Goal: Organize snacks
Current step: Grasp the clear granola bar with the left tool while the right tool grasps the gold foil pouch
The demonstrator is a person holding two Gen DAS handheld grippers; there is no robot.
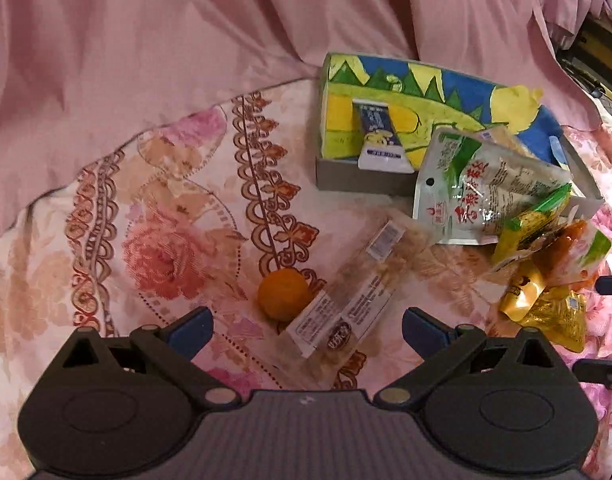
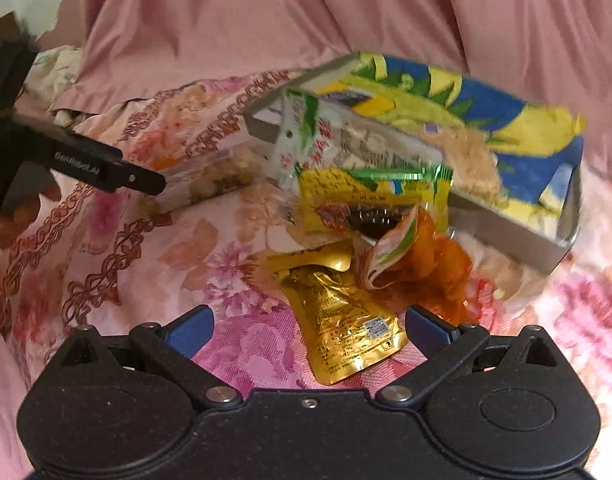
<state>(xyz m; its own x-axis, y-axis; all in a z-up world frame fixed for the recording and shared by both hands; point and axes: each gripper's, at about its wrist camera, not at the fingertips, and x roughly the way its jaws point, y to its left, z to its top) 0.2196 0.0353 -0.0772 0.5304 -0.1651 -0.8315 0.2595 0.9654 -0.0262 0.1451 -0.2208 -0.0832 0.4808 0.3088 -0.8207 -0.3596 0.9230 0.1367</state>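
Observation:
On the floral bedsheet a colourful box (image 1: 386, 96) stands open with a small blue-and-white packet (image 1: 376, 132) inside. Over its front right rim leans a clear white-and-green pouch (image 1: 478, 188), and beside that lie a yellow-green packet (image 1: 526, 228), an orange snack pack (image 1: 566, 248) and a gold foil pouch (image 1: 554, 312). My left gripper (image 1: 308, 330) is open above a long clear snack pack (image 1: 354, 292) and an orange fruit (image 1: 284, 294). My right gripper (image 2: 308, 330) is open around the near end of the gold pouch (image 2: 346, 332). The box (image 2: 506, 128) sits behind the pile.
A pink quilt (image 1: 186, 40) is bunched behind the box. Bare patterned sheet (image 1: 146, 220) spreads to the left of the snacks. In the right wrist view, the other gripper (image 2: 106, 168) and the hand holding it come in from the left.

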